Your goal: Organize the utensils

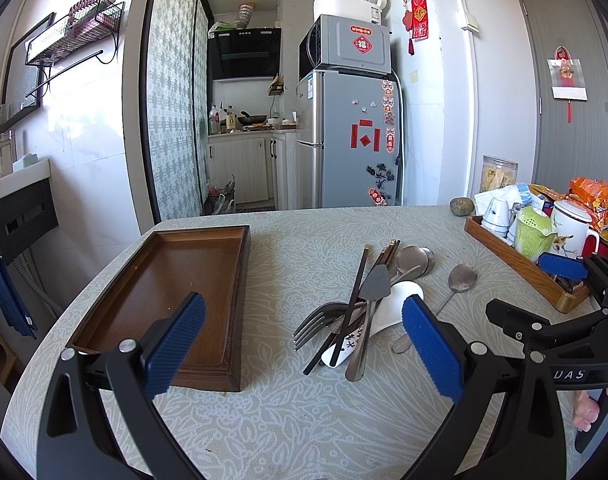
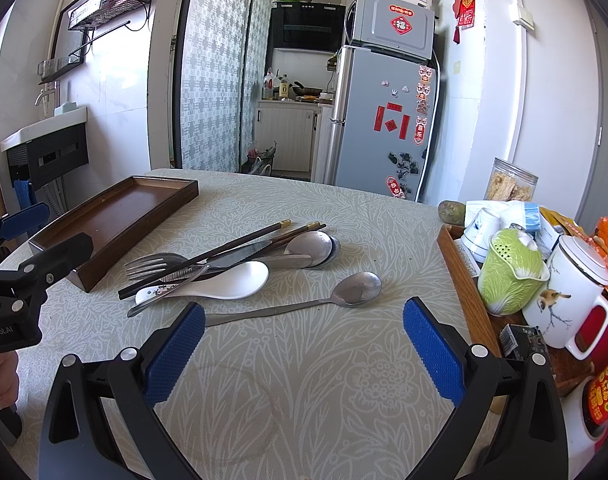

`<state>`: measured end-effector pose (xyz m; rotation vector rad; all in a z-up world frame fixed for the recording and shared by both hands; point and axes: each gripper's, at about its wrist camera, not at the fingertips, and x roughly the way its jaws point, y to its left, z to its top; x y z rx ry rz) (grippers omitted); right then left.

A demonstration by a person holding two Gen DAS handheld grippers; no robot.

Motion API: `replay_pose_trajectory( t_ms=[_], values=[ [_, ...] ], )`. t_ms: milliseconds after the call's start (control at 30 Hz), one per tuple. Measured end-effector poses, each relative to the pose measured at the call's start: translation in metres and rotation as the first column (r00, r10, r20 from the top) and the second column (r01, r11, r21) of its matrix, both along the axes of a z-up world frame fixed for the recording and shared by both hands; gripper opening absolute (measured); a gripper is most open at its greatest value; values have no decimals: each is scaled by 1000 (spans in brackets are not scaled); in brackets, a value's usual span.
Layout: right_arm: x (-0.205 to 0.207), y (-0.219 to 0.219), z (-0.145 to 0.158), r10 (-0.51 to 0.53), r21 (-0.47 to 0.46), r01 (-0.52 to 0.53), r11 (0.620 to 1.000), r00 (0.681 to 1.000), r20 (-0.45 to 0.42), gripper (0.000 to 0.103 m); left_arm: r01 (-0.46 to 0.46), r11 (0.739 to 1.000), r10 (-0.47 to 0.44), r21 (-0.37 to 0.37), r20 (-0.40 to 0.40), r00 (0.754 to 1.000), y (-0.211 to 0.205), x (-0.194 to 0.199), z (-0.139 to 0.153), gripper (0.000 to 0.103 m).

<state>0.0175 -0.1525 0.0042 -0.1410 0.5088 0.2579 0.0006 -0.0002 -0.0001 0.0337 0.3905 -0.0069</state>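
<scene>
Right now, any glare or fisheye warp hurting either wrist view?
Left wrist: strong barrel warp at edges, sun glare on the white tiled wall, dark wooden tray sharp. Right wrist: same warp, lone steel spoon sharp with a soft shadow, no blur.

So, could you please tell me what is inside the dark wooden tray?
Nothing: the dark wooden tray shows only its bare brown floor. The left claw's blue pad covers part of its near end, so that patch is unseen.

The lone spoon's handle point(image 1: 437, 312) runs behind the left tool's blue pad point(image 1: 431, 348), middle part hidden.
</scene>
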Motion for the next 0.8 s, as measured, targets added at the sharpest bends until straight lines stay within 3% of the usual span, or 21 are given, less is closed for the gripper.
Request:
replay_pose_trajectory(
  t_ms=[800],
  values=[
    [-1, 0, 1, -3, 5, 3, 1000, 1000, 2, 100, 0, 1000, 0, -7, -5, 1000, 4, 3, -2, 100]
  ],
)
